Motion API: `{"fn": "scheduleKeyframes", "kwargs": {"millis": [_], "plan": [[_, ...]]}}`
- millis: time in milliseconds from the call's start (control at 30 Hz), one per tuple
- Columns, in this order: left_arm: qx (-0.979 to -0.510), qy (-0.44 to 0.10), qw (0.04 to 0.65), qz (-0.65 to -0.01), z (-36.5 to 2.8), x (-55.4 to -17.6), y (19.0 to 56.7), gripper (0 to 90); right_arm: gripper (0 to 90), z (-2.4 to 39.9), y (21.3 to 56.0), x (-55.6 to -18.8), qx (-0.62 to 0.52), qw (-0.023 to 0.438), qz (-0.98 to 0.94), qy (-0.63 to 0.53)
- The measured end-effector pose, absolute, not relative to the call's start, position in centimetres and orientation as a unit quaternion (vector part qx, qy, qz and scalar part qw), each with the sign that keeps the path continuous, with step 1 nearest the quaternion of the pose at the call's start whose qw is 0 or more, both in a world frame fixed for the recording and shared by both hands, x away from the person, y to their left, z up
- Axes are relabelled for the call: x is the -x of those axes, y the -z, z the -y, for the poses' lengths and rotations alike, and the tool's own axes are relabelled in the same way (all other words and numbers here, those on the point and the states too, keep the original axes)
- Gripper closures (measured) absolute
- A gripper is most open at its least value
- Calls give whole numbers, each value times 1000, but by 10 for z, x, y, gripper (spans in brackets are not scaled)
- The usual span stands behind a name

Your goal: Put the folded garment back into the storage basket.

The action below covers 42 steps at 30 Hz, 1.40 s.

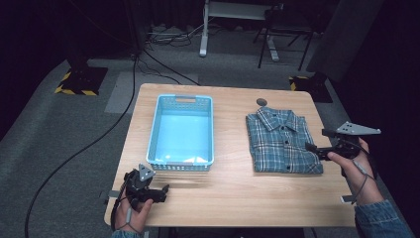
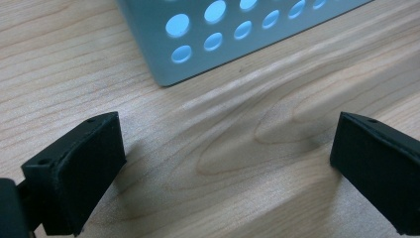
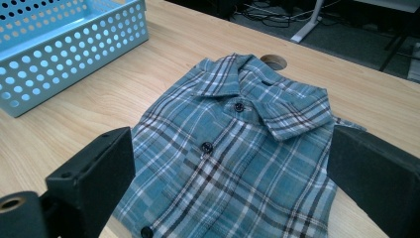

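Left tongs rest open at the near desk edge, just short of the blue perforated basket — idle. Right tongs, jaws spread, straddle the folded plaid shirt at the desk's right — positioned, apparently, to grip its near edge.

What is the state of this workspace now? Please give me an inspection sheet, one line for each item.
Surface: wooden table, bare wood between the things, a round hole near the far edge.
Job's things: folded blue plaid shirt, flat, collar toward the far edge; light blue perforated basket, nothing inside.
Clutter: nothing seen.
Grippers: left hand-held gripper open above bare wood before the basket corner; right hand-held gripper open at the shirt's edge, holding nothing.
Cables: black cable across the floor left of the table.
Surroundings: grey carpet, dark room, striped floor markers, desk legs behind.
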<state>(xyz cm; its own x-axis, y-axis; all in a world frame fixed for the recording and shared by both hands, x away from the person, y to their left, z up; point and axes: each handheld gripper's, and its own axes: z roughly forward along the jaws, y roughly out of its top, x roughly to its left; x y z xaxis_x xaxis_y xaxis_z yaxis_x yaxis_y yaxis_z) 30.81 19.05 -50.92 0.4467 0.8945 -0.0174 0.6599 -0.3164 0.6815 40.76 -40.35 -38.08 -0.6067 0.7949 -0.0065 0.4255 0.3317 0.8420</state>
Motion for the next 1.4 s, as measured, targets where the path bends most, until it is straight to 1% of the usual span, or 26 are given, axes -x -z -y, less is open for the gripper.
{"fn": "scheduleKeyframes", "kwargs": {"millis": [533, 633, 900, 1167, 1333, 1400], "plan": [[-790, -186, 315, -492, -191, -308, 509, 4, 48, 389, 382, -427, -380, 220, -791, -426], [-790, -186, 316, -492, -191, -308, 509, 4, 76, 386, 385, -431, -368, 219, -800, -421], [-790, -186, 316, -492, -191, -308, 509, 4, 76, 377, 390, -442, -361, 223, -802, -420], [-790, -186, 316, -492, -191, -308, 509, 4, 84, 369, 401, -453, -356, 214, -810, -413], [-790, -186, 316, -492, -191, -308, 509, 4, 86, 362, 413, -460, -362, 202, -813, -409], [-790, -186, 316, -492, -191, -308, 509, 4, 91, 360, 417, -462, -363, 204, -811, -411]]}}
